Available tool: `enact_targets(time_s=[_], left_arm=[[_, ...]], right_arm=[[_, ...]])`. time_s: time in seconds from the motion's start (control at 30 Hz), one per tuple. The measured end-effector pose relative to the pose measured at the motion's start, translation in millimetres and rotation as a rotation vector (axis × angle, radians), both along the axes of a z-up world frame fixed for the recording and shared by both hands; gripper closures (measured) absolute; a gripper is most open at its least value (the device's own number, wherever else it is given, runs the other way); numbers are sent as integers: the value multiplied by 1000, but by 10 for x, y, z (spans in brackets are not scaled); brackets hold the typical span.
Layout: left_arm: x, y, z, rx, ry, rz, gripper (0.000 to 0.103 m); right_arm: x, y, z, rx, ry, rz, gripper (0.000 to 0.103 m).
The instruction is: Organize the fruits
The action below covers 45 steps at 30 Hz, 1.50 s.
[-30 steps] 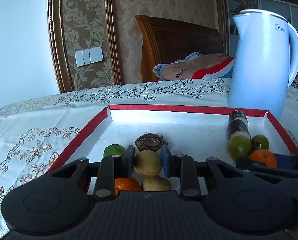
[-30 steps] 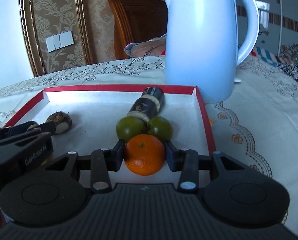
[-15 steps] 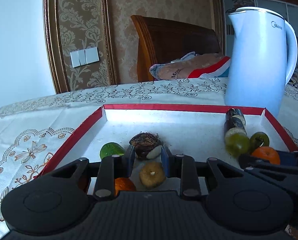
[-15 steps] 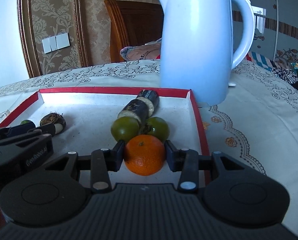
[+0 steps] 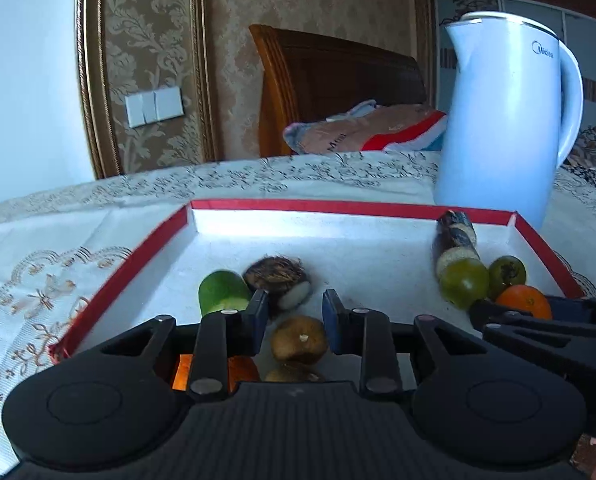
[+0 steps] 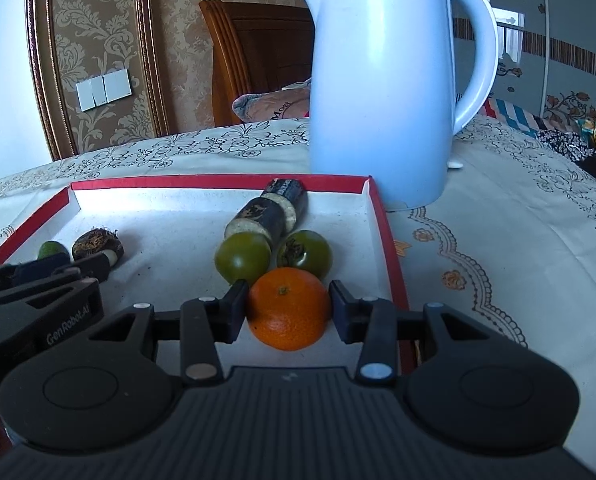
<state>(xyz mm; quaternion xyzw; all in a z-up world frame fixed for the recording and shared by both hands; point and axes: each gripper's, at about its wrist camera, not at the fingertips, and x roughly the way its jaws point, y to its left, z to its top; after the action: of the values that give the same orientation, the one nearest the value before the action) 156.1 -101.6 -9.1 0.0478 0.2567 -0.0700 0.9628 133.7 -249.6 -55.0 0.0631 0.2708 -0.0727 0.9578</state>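
Observation:
A red-rimmed white tray (image 5: 150,248) (image 6: 389,248) holds the fruit. My left gripper (image 5: 294,312) is open and empty above a brown round fruit (image 5: 298,339) on the tray floor. A dark husked fruit (image 5: 278,278), a green fruit (image 5: 222,292) and an orange one (image 5: 242,368) lie near it. My right gripper (image 6: 288,307) has its jaws around an orange tangerine (image 6: 288,309), with small gaps at both sides; the tangerine rests on the tray. Behind it lie two green fruits (image 6: 242,258) (image 6: 305,254) and dark cane pieces (image 6: 272,212).
A white Midea kettle (image 6: 381,92) (image 5: 497,120) stands just behind the tray's far right corner. A patterned cloth (image 6: 497,216) covers the table. A wooden chair back (image 5: 329,80) with a folded bag stands behind the table.
My left gripper let go of the brown fruit, which now lies on the tray, and pulled back with its jaws wider. My right gripper's jaws opened slightly around the tangerine.

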Motion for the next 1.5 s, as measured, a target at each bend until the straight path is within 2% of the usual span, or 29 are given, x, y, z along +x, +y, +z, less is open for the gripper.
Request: enact_targets(time_s=[0.07, 0.2, 0.27, 0.4, 0.53, 0.6, 1.0, 1.23, 1.3, 1.37, 1.5], left_arm=[[-6, -3, -5, 3, -1, 0, 74], [-13, -4, -12, 2, 7, -8, 73], [-16, -2, -24, 2, 15, -4, 68], [-22, -6, -27, 6, 16, -6, 68], [-37, -12, -26, 15, 15, -7, 67], [-49, -8, -22, 17, 11, -4, 66], [-170, 5, -10, 32, -12, -15, 66], [-397, 2, 54, 74, -101, -17, 66], [-451, -1, 64, 91, -115, 0, 59], [-479, 41, 79, 76, -121, 31, 40], [-531, 151, 138, 38, -119, 51, 40]], right_arm=[[-18, -4, 8, -4, -7, -6, 48], [-34, -35, 23, 15, -12, -4, 47], [-42, -22, 18, 6, -11, -2, 45], [-85, 6, 31, -7, -31, 1, 31], [-120, 15, 39, -14, -42, 0, 30], [-144, 7, 47, -15, -48, -6, 24], [-270, -33, 62, 10, -58, 15, 23], [-435, -22, 81, 10, -83, 37, 21], [-493, -23, 92, 11, -95, 45, 20], [-528, -22, 102, 11, -102, 48, 20], [-591, -28, 121, 34, -118, 64, 13]])
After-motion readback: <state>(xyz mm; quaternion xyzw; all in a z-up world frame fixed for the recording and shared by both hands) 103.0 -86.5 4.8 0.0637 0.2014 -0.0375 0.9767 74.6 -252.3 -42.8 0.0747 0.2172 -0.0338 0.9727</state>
